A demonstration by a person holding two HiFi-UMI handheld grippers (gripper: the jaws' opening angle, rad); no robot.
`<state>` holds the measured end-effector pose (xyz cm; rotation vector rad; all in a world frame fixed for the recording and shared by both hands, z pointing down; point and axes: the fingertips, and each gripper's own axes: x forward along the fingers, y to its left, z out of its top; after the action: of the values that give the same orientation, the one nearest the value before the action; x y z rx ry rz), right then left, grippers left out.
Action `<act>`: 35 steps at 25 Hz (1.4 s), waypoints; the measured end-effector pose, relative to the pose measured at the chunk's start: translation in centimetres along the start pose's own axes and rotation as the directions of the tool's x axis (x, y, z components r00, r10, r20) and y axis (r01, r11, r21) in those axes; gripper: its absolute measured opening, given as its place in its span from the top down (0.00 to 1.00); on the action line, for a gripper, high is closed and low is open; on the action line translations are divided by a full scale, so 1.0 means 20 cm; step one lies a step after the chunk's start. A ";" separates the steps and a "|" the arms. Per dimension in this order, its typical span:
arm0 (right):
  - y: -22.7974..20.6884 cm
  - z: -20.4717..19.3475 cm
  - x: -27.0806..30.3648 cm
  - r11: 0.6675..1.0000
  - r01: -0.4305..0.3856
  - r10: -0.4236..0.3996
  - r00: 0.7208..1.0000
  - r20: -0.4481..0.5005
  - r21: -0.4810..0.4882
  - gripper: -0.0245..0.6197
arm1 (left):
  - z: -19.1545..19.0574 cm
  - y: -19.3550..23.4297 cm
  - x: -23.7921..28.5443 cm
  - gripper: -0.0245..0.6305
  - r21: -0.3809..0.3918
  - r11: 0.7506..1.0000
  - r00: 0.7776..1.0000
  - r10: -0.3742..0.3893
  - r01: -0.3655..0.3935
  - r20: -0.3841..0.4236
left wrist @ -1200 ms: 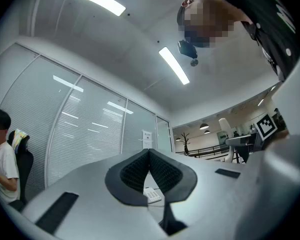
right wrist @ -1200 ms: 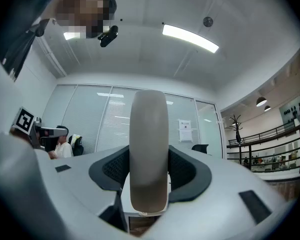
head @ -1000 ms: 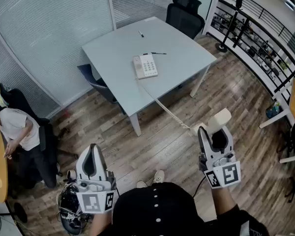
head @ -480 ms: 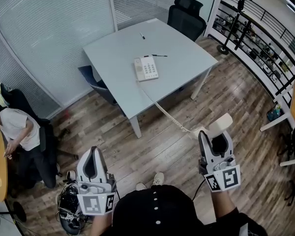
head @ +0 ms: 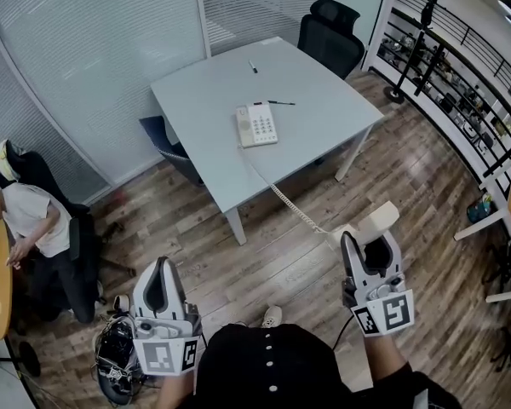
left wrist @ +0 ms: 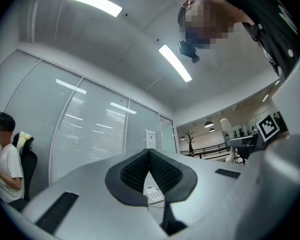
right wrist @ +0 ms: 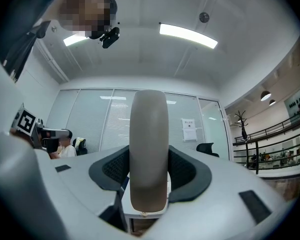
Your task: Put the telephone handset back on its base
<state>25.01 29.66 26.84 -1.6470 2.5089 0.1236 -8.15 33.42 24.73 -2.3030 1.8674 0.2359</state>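
The cream telephone base (head: 257, 126) lies on the pale grey table (head: 213, 156), far ahead of me. Its coiled cord (head: 294, 207) runs off the table's near edge down to the cream handset (head: 376, 220). My right gripper (head: 368, 240) is shut on that handset, which stands upright between the pads in the right gripper view, handset (right wrist: 149, 134), gripper (right wrist: 149, 170). My left gripper (head: 160, 267) hangs low at the left, shut and empty; in the left gripper view its jaws (left wrist: 149, 155) meet, with the base (left wrist: 154, 195) showing small beneath them.
Two pens (head: 274, 102) lie on the table. A black office chair (head: 330, 34) stands behind it and a blue chair (head: 157, 133) at its left. A seated person (head: 32, 221) is far left. Railed shelves (head: 447, 92) line the right; a cable bundle (head: 115, 360) lies by my feet.
Only the head view has shifted a little. Both grippers and the held handset keep their places.
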 end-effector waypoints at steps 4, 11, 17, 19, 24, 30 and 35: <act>-0.02 0.00 0.02 1.000 -0.022 0.022 1.000 0.004 -0.004 0.60 | -0.01 -0.02 -0.01 0.94 0.002 1.000 1.000 0.025 -0.025 -0.001; -0.03 -0.04 0.05 0.999 -0.036 0.036 0.999 -0.009 0.011 0.60 | -0.05 -0.03 -0.01 0.94 0.004 0.999 0.999 0.041 -0.041 -0.023; -0.03 -0.08 0.11 0.999 -0.034 0.034 0.999 -0.025 0.013 0.60 | -0.10 0.00 0.04 0.94 -0.001 0.999 0.999 0.032 -0.032 -0.035; -0.03 -0.09 0.14 0.999 -0.030 0.031 0.999 -0.028 0.015 0.60 | -0.11 0.02 0.07 0.94 -0.002 1.000 0.999 0.027 -0.027 -0.036; -0.03 -0.10 0.23 1.000 -0.029 0.029 0.999 -0.034 0.007 0.60 | -0.13 0.07 0.15 0.94 -0.007 1.000 0.999 0.023 -0.023 -0.031; -0.03 -0.11 0.35 1.000 -0.024 0.025 0.999 -0.029 0.020 0.60 | -0.14 0.15 0.26 0.94 -0.007 1.000 1.000 0.016 -0.017 -0.024; -0.03 -0.13 0.47 0.999 -0.020 0.020 0.999 -0.026 0.026 0.60 | -0.16 0.22 0.35 0.94 -0.009 1.000 1.000 0.016 -0.016 -0.021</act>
<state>21.62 20.56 27.81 -1.6247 2.5355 0.0723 -11.06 25.17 26.04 -2.3058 1.8993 0.2237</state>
